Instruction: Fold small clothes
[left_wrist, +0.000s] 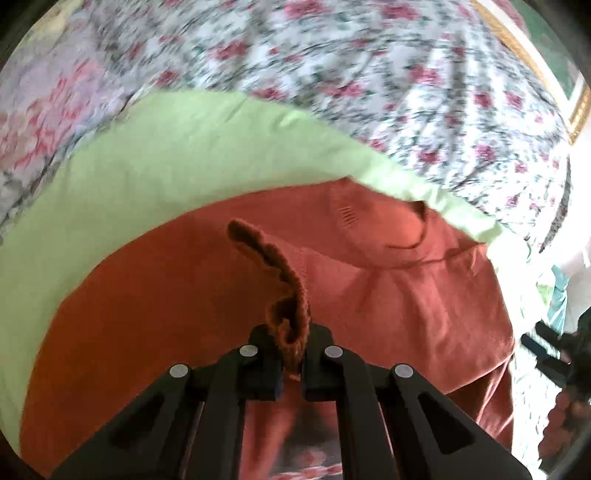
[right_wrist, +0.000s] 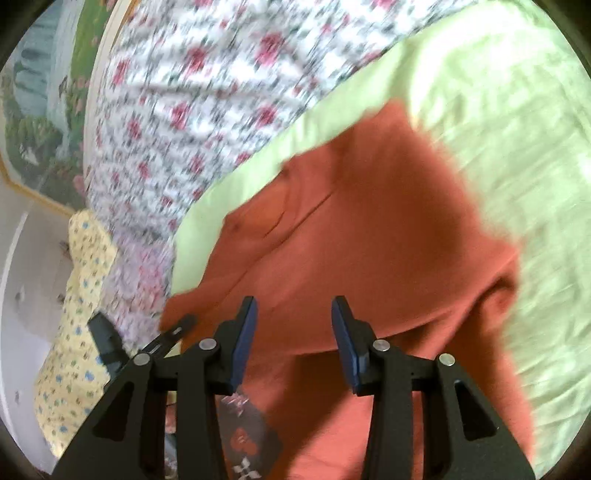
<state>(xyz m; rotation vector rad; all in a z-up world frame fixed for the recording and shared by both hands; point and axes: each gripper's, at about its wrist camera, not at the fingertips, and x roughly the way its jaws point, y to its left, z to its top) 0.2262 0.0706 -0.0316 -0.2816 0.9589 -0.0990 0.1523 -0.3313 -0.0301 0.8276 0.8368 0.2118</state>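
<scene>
rust-orange knit sweater (left_wrist: 388, 295) spread flat on a light green sheet (left_wrist: 155, 166), over the floral bedspread (left_wrist: 369, 74). left gripper (left_wrist: 291, 363) clamped on a ribbed sweater edge, lifted. right gripper (right_wrist: 293, 334) hovering above, jaws apart, holding nothing.

Open cloth all round, one raised fold in the way.

Directly ahead of the left gripper (left_wrist: 290, 350), pinched between its fingers, a raised ribbed edge of the rust-red sweater (left_wrist: 388, 295), blocking the near centre. Flat sweater to left and right of that ridge, then bare green sheet (left_wrist: 147, 166) further left and beyond. Between the parted fingers of the right gripper (right_wrist: 293, 339), unobstructed sweater surface. At the far side, floral bedding (left_wrist: 332, 66); at near left in the right wrist view, a yellow patterned cloth (right_wrist: 74, 332).
</scene>
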